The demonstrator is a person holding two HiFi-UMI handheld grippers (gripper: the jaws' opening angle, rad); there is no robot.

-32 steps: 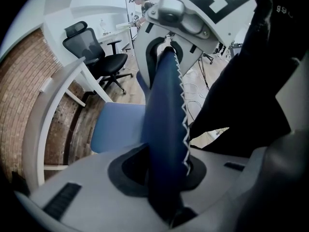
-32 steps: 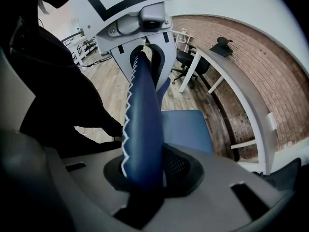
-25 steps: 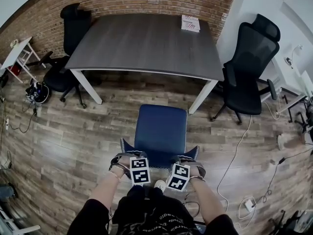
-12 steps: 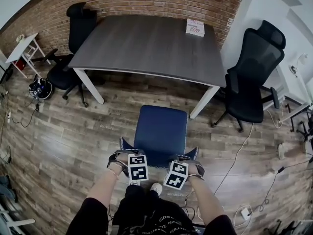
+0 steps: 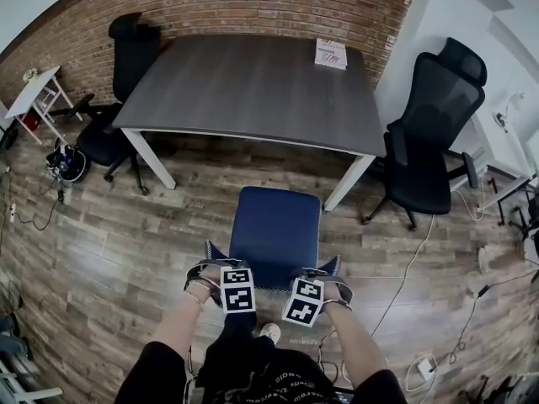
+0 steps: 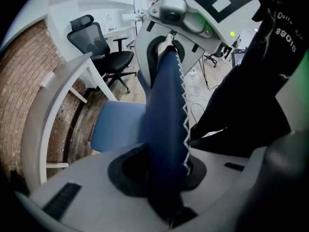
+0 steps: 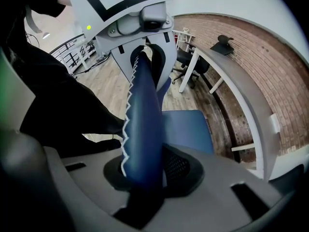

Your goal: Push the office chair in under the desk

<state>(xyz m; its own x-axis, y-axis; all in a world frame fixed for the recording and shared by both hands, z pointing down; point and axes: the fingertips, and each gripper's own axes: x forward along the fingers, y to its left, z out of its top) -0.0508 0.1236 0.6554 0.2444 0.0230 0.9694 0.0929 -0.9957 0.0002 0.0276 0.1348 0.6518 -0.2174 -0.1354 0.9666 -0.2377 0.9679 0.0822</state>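
Clamped the left gripper [image 6: 164, 175] hard on the top edge of the blue backrest [image 6: 166, 110], pads pressed into the padding on both sides. Did likewise with the right gripper [image 7: 145, 173], further along the same edge. Held both pointed steeply down, close in front of the body, with neither grip loosened nor tightened over the last second.

Rolled the office chair [image 5: 276, 234] a little nearer the desk [image 5: 253, 82] in that second. Narrowed the strip of wooden floor [image 5: 126, 242] between the front edge of the seat [image 5: 278, 204] and the desk's front edge, and stepped after it. Still left the seat wholly out in the open, short of the desktop, lined up with the gap between the two white front legs but nearer the leg on the right [image 5: 347, 175].

Judged the push under way yet mostly still to do. Reckoned on more of the same straight shove, eased slightly leftward so as not to catch that leg. Noted one black chair [image 5: 126, 66] left of the desk and another [image 5: 434, 116] to its right, both clear of the path.
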